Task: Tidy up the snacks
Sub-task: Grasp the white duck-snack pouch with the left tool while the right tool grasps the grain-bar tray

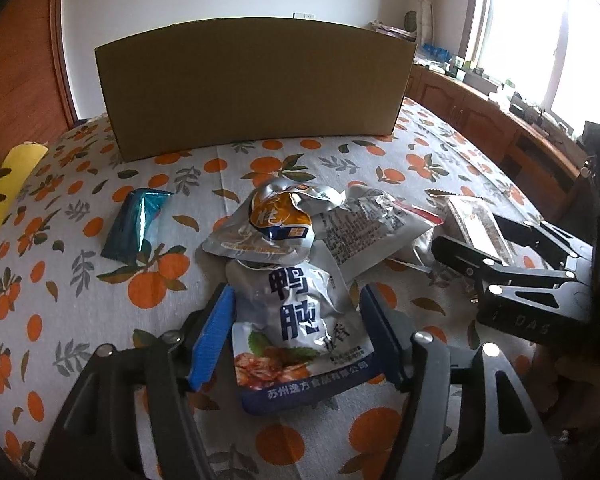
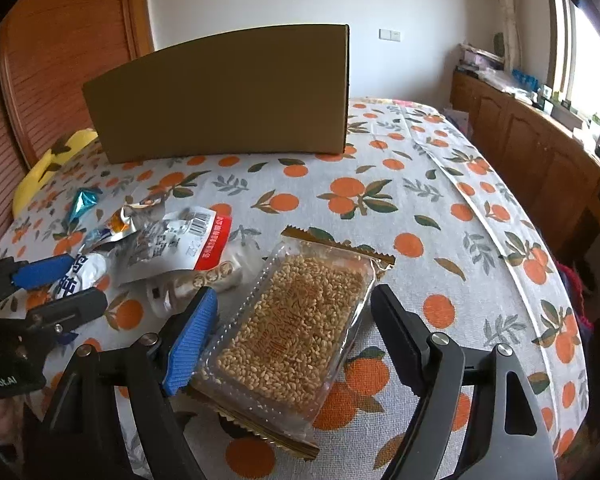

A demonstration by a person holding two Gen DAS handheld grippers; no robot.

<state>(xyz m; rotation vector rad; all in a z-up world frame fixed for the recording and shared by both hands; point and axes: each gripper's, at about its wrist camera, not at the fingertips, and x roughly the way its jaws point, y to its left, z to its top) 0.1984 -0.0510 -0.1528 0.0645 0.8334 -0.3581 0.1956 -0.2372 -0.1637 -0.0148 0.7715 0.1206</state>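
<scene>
Both grippers, the left gripper (image 1: 300,336) around a silver snack pouch (image 1: 300,320) and the right gripper (image 2: 296,332) around a sesame cake pack (image 2: 296,328), sit open, unsqueezed, in front of the cardboard box (image 1: 256,88), probably ready to grab.

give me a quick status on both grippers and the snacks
Left gripper open, fingers astride silver-blue foil pouch. Right gripper open around clear sesame-bar pack. Brown cardboard box behind, path clear.

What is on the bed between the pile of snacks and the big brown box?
Nothing: in both wrist views only bare orange-print cloth lies between the snack pile and the cardboard box.
</scene>
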